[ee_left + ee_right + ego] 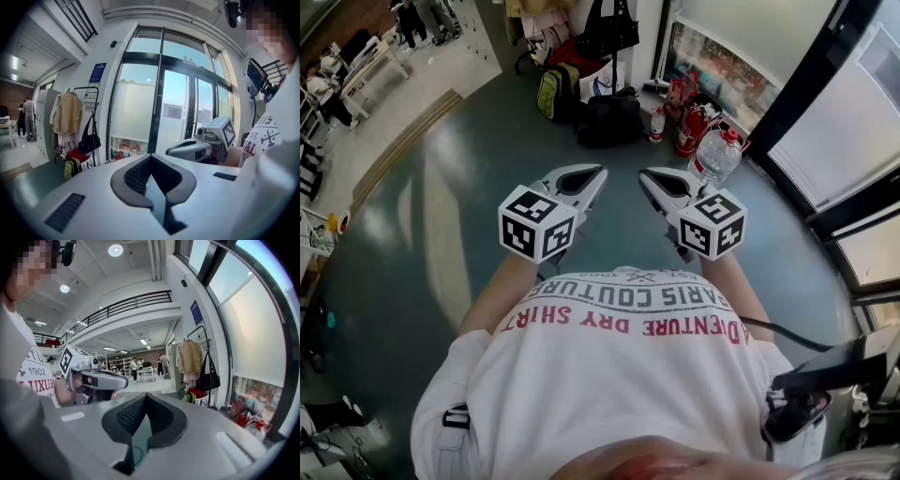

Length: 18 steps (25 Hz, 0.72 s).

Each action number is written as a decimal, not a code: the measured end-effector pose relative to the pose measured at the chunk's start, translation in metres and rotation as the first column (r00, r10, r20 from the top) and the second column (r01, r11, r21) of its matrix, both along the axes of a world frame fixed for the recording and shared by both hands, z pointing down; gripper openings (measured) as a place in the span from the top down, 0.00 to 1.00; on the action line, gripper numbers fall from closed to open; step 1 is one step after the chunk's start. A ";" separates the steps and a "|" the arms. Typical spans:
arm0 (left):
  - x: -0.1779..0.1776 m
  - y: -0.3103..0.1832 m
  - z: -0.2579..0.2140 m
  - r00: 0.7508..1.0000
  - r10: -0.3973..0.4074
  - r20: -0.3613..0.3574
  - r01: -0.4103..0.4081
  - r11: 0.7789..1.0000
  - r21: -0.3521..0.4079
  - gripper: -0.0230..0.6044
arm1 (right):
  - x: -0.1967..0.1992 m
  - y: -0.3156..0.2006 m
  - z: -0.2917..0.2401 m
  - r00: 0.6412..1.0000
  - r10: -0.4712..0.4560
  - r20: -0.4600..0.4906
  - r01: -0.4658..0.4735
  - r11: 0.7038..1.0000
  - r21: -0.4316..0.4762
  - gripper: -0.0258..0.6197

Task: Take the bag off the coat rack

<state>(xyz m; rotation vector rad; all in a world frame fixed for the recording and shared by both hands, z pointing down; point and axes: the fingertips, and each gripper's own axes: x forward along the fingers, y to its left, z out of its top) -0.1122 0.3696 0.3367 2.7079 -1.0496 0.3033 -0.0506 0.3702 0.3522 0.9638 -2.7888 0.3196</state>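
Note:
The black handbag (614, 28) hangs by its straps from the black coat rack (87, 89) near the window, some way off across the floor. The handbag (89, 139) hangs next to a beige coat (68, 112); it (208, 379) also shows in the right gripper view. I hold both grippers side by side in front of the chest, pointing toward the rack. My left gripper (598, 172) is shut with nothing in it, its jaws meeting at the tip (150, 156). My right gripper (645, 174) is shut and empty too (146, 394).
At the rack's foot lie a yellow-green backpack (553, 91), a black bag (609, 117) and a red bag. Red fire extinguishers (689, 127) and a large water bottle (715, 155) stand by the glass wall on the right. People stand far off at tables (145, 372).

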 end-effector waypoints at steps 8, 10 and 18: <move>0.002 0.004 -0.005 1.000 0.007 0.008 -0.007 1.000 0.002 0.96 | 0.001 0.004 -0.005 1.000 0.002 0.006 -0.003 1.000 0.004 0.96; 0.004 0.005 -0.005 1.000 0.011 0.009 -0.011 1.000 0.002 0.96 | 0.002 0.006 -0.007 1.000 0.000 0.011 0.000 1.000 0.007 0.96; 0.018 0.017 0.000 1.000 0.024 -0.012 -0.024 1.000 -0.010 0.96 | 0.008 0.023 -0.008 0.998 -0.034 0.049 0.033 0.999 0.013 0.96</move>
